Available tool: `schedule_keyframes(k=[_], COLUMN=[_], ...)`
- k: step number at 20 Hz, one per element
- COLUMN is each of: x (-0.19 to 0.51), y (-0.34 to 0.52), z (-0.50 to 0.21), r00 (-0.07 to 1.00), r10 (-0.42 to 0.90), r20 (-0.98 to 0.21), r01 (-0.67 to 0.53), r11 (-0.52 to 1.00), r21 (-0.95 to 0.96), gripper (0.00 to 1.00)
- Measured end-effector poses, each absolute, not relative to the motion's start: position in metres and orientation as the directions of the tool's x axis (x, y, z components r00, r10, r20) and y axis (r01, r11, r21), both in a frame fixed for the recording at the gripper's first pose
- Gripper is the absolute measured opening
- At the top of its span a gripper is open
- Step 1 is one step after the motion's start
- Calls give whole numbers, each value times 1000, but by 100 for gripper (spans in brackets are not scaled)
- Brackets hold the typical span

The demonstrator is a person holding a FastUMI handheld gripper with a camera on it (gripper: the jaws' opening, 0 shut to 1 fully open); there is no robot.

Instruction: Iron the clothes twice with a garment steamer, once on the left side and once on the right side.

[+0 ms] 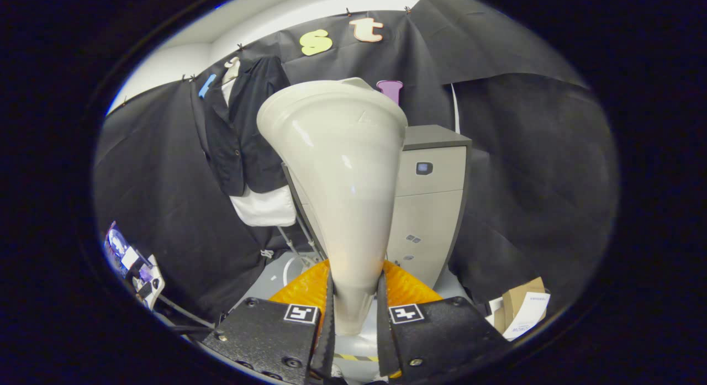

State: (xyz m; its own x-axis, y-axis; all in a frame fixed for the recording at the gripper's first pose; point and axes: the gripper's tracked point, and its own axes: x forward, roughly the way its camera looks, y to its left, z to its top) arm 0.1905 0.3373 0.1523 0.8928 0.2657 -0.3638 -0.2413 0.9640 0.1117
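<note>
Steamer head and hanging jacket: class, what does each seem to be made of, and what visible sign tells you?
The cream funnel-shaped steamer head, gripped at its neck by the gripper, looks like smooth glossy moulded plastic: it shows soft highlights and no seams. The black jacket over a white garment looks like matte woven cloth: it drapes, folds and gives no shine.
</note>
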Motion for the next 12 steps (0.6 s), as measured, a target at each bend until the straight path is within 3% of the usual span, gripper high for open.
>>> schedule_keyframes(k=[12], x=[177], y=[330], z=[148], r00=[888], r10=[269], r20=[-372], r01=[-250], r11=[963], r21=[99], gripper=[34])
